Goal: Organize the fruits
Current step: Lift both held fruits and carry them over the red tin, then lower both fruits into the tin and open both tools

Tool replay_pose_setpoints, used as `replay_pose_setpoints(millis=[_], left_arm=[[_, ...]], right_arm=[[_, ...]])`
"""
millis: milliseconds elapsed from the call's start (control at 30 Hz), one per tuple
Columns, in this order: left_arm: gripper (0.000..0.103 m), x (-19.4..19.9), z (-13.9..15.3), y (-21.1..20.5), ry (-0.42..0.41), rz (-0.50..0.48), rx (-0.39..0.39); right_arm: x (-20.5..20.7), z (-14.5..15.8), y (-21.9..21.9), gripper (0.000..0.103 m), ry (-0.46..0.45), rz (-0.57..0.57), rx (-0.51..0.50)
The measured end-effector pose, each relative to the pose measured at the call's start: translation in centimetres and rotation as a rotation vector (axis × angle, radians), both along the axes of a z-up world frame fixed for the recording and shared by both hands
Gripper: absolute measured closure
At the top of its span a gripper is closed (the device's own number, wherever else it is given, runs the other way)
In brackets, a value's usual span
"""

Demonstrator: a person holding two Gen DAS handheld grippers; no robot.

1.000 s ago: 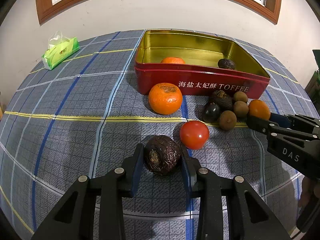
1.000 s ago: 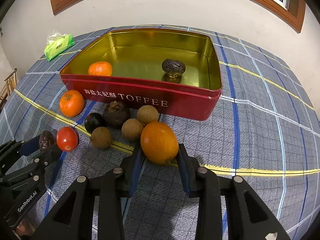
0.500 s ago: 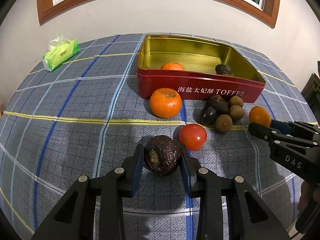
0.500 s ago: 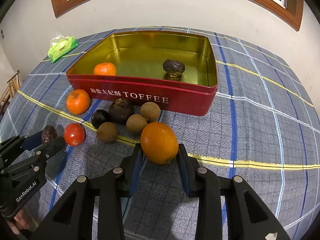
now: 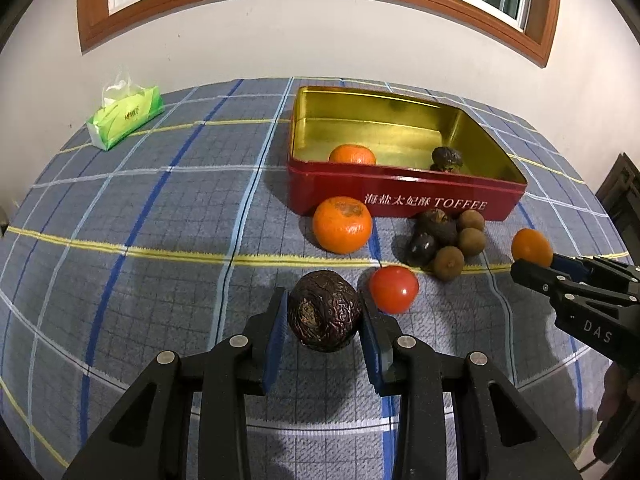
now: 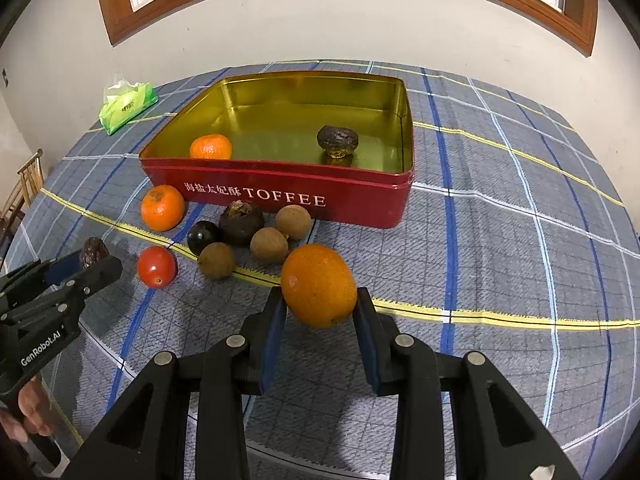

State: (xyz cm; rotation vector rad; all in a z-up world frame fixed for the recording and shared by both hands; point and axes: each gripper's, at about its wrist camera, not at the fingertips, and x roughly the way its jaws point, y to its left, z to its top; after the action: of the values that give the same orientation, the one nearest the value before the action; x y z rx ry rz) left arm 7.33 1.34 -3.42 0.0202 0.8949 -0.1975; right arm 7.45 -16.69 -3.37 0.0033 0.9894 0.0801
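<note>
Both grippers have lifted their fruit slightly, so the red toffee tin [image 6: 280, 196] now sits farther off on the plaid tablecloth [image 5: 160, 208], with a tangerine [image 6: 211, 147] and a dark wrinkled fruit [image 6: 337, 141] inside. Right gripper [image 6: 320, 312] pinches an orange [image 6: 319, 285]; left gripper [image 5: 324, 320] pinches a wrinkled passion fruit [image 5: 324, 310]. In front of the tin lie another tangerine [image 5: 342, 224], a tomato [image 5: 393, 289] and small brown fruits [image 6: 268, 245]
</note>
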Motion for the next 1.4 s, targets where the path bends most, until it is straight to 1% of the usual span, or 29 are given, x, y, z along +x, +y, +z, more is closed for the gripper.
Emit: replay_pose_setpoints(millis=[400, 633, 833, 1100, 1233, 1400], left_arm=[[0.068, 1.7, 2.9, -1.0, -0.063, -0.032, 0.001], [0.068, 4.1, 5.0, -1.4, -0.103, -0.036, -0.014], [0.068, 6.3, 5.9, -1.8, -0.114, -0.035, -0.013], [0.068, 9.8, 5.6, -2.2, -0.086, -0.020, -0.017], [0.068, 11.0, 4.7, -2.4, -0.059, -0.017, -0.011], [0.068, 12.0, 3.5, -2.9, -0.036, -0.021, 0.008]], right_arm=[[0.7, 1.6, -0.7, 0.071, -0.029, -0.009, 0.001], [2.0, 3.4, -1.0, 0.071, -0.063, -0.006, -0.010], [3.7, 4.4, -1.2, 0.071, -0.085, -0.007, -0.010], [6.5, 4.8, -1.1, 0.071, -0.094, -0.001, -0.025], [8.1, 4.1, -1.3, 0.071, -0.074, -0.002, -0.015], [9.3, 3.0, -1.4, 0.071, -0.052, -0.006, -0.020]])
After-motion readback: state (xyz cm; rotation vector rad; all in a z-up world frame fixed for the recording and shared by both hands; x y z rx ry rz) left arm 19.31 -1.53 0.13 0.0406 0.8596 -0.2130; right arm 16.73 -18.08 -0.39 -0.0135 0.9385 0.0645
